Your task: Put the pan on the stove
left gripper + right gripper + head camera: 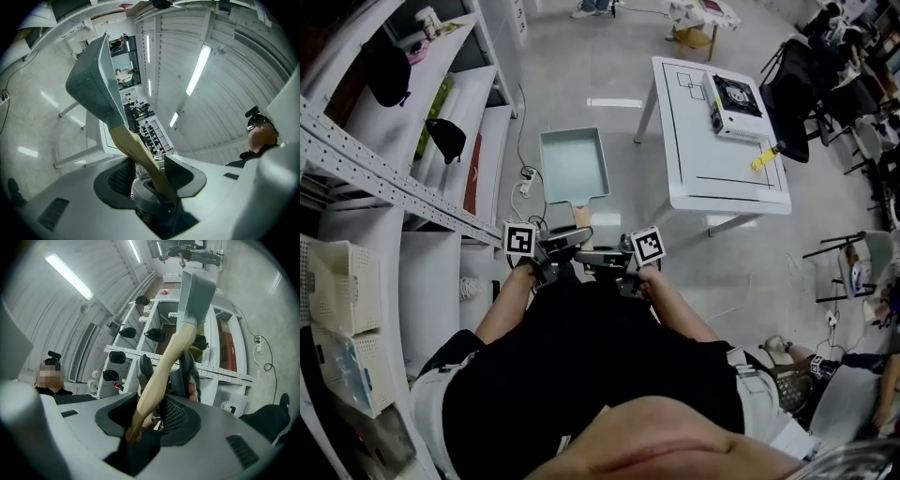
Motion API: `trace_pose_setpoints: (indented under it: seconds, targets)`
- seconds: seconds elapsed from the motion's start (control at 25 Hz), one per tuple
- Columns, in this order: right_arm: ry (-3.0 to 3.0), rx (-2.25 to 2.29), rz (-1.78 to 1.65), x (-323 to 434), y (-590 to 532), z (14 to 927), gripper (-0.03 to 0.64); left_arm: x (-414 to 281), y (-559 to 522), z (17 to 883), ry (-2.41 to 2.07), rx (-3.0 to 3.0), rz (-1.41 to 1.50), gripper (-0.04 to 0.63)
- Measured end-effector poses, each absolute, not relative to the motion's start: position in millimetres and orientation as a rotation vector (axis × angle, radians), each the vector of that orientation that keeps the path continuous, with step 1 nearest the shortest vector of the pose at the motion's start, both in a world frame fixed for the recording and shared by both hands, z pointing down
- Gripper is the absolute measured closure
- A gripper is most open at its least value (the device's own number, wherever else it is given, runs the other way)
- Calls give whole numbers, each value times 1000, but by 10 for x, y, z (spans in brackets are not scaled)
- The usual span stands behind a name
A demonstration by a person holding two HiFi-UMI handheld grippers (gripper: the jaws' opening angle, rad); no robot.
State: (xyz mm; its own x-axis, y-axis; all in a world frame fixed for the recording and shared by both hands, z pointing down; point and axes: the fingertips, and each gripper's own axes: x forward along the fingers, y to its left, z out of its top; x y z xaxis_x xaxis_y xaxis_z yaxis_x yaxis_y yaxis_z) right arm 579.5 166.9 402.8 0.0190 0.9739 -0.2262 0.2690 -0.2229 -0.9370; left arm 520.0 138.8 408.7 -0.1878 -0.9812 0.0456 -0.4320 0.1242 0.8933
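Note:
The pan [574,166] is a pale green rectangular tray with a light wooden handle [580,215], held level above the floor in front of me. My left gripper [561,244] and right gripper [605,255] meet at the handle's near end, each shut on it. In the left gripper view the handle [140,152] runs down between the jaws of the left gripper [146,173], with the pan [93,84] beyond. In the right gripper view the handle [161,373] passes through the right gripper [147,416]. The stove [733,97] sits on the white table [712,173] at the far right.
Metal shelving [403,187] with bags and white baskets [337,281] lines my left side. A power strip and cable [525,180] lie on the floor beside the pan. A yellow item [763,157] lies on the table. Chairs [825,84] crowd the far right.

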Motion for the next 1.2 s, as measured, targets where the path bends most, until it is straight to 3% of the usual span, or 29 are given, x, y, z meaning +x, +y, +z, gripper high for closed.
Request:
trace_pose_setpoints:
  seconds: [0.4, 0.88, 1.2]
  targets:
    - [-1294, -1560, 1214, 4969, 1781, 4207, 456, 4373, 1513, 4240, -1715, 1392, -1031, 397]
    - [-1252, -1540, 1199, 3194, 2304, 4171, 457, 2589, 2009, 4194, -1686, 1358, -1134, 397]
    - [-1298, -1550, 1183, 2365, 2583, 4160, 449, 1767, 2303, 4192, -1695, 1407, -1143, 397]
